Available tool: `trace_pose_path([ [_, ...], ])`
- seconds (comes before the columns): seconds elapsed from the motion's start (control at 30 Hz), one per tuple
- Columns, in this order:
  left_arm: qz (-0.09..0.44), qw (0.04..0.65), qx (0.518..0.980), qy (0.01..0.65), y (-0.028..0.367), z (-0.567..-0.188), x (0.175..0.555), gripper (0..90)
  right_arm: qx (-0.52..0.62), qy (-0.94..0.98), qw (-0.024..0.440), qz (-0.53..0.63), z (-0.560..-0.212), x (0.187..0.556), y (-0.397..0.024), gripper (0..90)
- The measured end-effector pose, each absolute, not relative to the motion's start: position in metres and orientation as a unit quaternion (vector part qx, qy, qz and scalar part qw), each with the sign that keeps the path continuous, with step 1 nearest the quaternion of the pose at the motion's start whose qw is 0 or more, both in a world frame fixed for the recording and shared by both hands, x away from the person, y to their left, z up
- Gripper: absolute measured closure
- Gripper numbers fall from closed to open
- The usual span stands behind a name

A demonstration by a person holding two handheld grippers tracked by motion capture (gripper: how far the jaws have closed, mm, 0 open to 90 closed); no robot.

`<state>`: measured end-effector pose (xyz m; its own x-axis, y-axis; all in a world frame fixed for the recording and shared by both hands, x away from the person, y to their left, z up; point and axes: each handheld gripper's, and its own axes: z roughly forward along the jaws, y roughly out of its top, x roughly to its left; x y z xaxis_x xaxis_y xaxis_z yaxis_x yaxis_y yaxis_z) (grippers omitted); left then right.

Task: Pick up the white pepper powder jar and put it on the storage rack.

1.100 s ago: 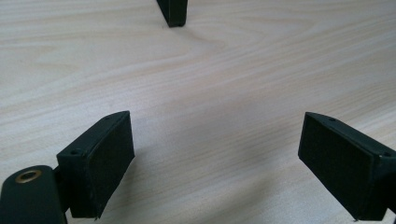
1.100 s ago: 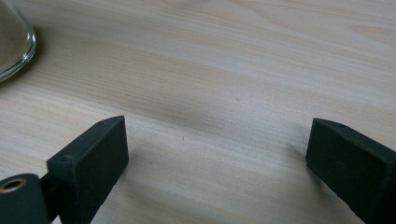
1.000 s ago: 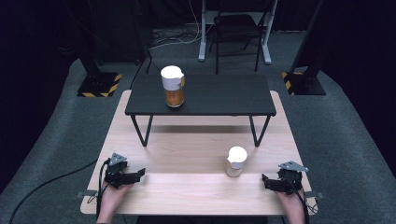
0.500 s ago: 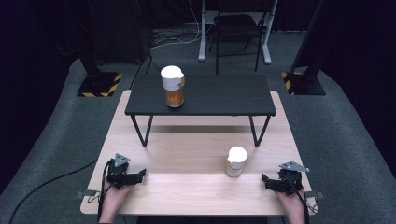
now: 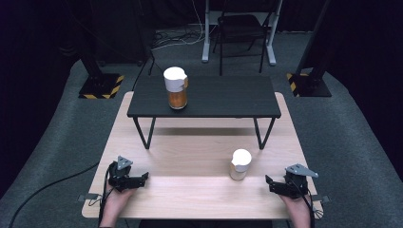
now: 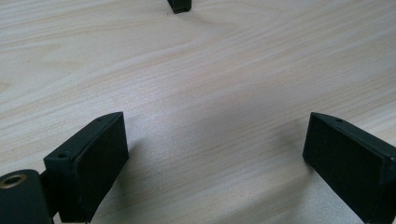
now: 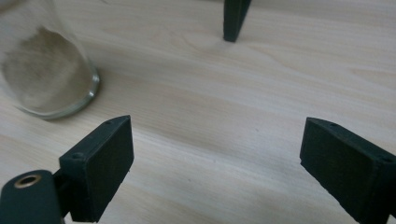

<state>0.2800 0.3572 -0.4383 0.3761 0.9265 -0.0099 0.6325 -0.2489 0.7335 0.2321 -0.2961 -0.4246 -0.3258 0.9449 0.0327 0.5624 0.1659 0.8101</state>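
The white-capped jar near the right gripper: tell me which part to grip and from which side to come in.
Grip the small jar on its glass body below the white cap, coming in level from its right, where the open right gripper already lies. The jar stands upright on the wooden table with bare wood around it; the glass wall looks round, so the pads should probably straddle its widest part.

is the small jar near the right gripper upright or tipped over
Upright. The small jar stands on its base on the wooden table, white lid on top.

white-lidded glass jar [image 5: 239, 165], upright, on table
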Motion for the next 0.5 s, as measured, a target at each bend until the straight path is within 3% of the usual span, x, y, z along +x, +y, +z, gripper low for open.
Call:
trace_pose_path([
  [0.5,0.22,0.334,0.759,0.513,0.357,-0.438,0.28,6.0,0.473,0.718,0.247,0.448,-0.414,0.217,-0.294,9.7],
])
